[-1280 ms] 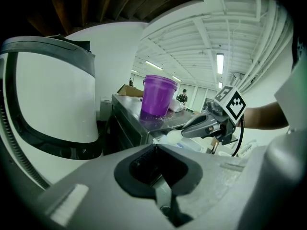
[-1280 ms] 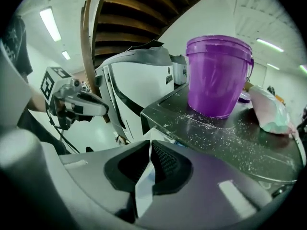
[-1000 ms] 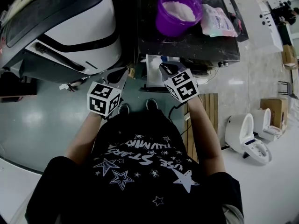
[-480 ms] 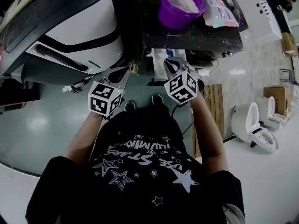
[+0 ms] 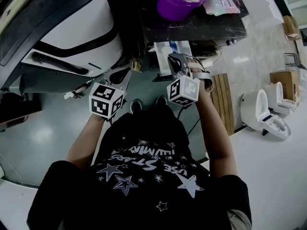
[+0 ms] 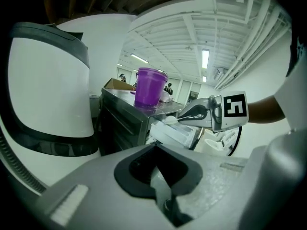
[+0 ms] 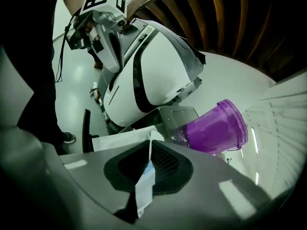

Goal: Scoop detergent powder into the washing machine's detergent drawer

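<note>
Above glossy grey floor (image 5: 38, 133), dark table (image 5: 211, 27), purple tub (image 5: 173, 7)

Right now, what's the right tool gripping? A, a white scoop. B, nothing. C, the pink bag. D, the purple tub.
A: the right tool is shut on the handle of the white scoop, while the purple tub stands apart from it.
</note>
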`<state>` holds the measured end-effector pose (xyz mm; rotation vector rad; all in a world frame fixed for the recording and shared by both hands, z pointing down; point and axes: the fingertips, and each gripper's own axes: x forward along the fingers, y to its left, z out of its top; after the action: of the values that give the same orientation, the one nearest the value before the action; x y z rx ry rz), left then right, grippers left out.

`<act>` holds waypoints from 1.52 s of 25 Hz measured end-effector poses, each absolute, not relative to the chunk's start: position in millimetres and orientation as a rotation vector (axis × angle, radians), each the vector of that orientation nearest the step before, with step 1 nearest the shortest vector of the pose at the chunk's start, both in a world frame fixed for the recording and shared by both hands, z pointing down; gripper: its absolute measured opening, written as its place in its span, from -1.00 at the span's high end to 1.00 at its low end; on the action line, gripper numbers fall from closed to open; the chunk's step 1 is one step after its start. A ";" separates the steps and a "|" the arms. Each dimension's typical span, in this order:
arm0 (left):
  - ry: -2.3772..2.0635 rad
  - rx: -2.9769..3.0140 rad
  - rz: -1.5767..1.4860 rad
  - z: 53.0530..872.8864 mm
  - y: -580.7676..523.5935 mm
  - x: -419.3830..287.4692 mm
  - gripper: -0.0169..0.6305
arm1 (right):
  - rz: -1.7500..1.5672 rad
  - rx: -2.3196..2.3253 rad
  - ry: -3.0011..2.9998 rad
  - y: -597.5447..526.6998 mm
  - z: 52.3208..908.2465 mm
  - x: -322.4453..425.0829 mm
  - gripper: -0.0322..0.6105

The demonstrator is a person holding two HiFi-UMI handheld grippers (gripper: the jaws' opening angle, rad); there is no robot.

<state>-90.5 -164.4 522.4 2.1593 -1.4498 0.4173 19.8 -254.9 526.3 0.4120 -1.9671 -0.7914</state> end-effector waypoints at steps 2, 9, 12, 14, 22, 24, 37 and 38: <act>-1.444 2.167 0.416 523.5 -165.0 -90.2 0.94 | -0.838 0.421 -1.941 -252.6 525.0 19.5 0.79; -1.459 2.138 0.384 533.9 -165.3 -93.4 0.94 | -1.046 0.428 -1.811 -249.6 523.9 19.5 0.79; -1.467 2.132 0.385 537.4 -163.0 -93.4 0.94 | -1.065 0.421 -1.799 -247.4 524.4 19.2 0.79; -1.471 2.131 0.389 538.6 -160.1 -92.2 0.94 | -1.055 0.425 -1.805 -245.2 524.8 21.1 0.78; -1.487 2.148 0.401 529.3 -131.4 -83.9 0.94 | -1.021 0.484 -1.814 -230.5 518.4 30.0 0.79; -1.486 2.148 0.399 528.5 -120.0 -82.6 0.94 | -0.989 0.507 -1.833 -224.4 517.8 31.1 0.79; -1.500 2.143 0.386 520.6 -67.5 -86.5 0.94 | -0.208 0.951 -2.246 -227.6 491.9 57.8 0.79; -1.506 2.144 0.380 518.6 -66.4 -88.3 0.94 | -0.119 0.987 -2.288 -227.7 488.3 60.4 0.79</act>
<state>-88.3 -66.4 518.6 2.1441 -1.5064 0.3801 60.4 -227.7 488.3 0.9869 -2.2880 -0.1191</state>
